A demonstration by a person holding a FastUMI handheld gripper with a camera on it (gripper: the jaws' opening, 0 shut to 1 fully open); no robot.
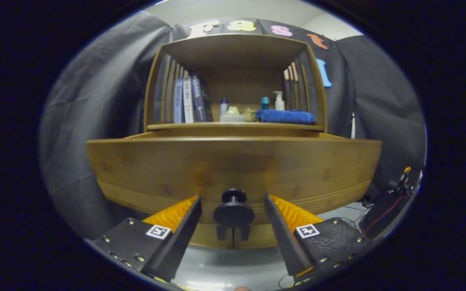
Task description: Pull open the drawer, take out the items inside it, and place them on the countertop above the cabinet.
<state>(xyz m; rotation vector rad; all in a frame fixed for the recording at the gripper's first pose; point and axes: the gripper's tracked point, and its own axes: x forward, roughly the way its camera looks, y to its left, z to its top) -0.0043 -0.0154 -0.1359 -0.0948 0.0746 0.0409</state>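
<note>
Gripper view: fingers of the hand-held gripper [233, 216] stand wide apart, one on each side of the round black knob [234, 209] on the wooden drawer front [233, 167], with clear gaps between each finger and the knob. Nothing is held. The knob sits between the fingers, roughly level with their tips, so the approach looks nearly lined up.

The drawer belongs to a warm brown bamboo cabinet [152, 101]. Its front panel appears to stand slightly forward of the cabinet body, with a strip of the drawer's top edge showing behind it, though how far it is pulled out I cannot tell. The drawer's inside is hidden behind the front panel, so the items in it cannot be seen.

Above the drawer is the wooden countertop [200, 126], an open shelf bay already holding several upright blue and white books [188, 101], a folded blue towel [284, 117], a white pump bottle [279, 101], a small teal-capped bottle [265, 103] and a pale lidded container [232, 115].

The step in hand seems to be the first: taking hold of the knob. Next, the fingers would need to close squarely on the knob's stem or disc, then draw straight back, keeping level so the grip does not slip.
</note>
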